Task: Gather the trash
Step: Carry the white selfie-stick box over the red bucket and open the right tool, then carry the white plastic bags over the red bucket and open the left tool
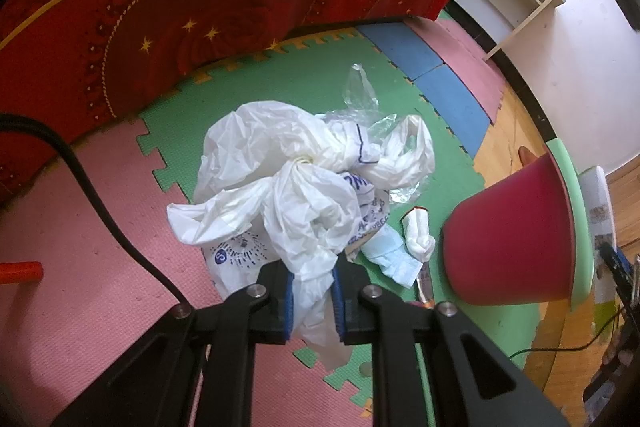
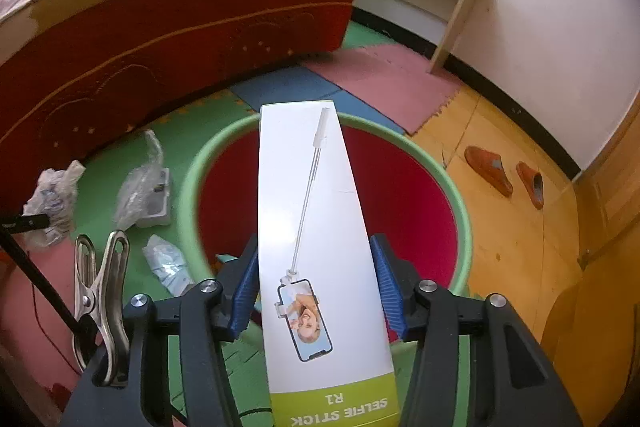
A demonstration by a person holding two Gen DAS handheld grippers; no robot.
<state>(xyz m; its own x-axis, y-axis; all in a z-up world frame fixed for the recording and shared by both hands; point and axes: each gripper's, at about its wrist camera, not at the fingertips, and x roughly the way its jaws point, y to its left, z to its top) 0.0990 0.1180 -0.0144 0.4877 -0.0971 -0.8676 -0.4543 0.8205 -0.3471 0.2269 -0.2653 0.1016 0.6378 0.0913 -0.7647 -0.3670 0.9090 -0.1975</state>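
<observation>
Right tongs (image 2: 316, 291) pinch the selfie-stick box (image 2: 320, 227) above the bin (image 2: 188, 187), which could tip past the twelve o'clock rim, while left tongs (image 1: 312, 291), nearly closed, clamp a slippery white bag (image 1: 288, 179).

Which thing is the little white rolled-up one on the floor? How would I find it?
Find the big red plastic bin with a green rim on the green foam mat. Just left of it lies a small white rolled paper wad. It is tight and stubby, unlike the big crumpled white plastic bags and the pale blue face mask beside it.
</observation>
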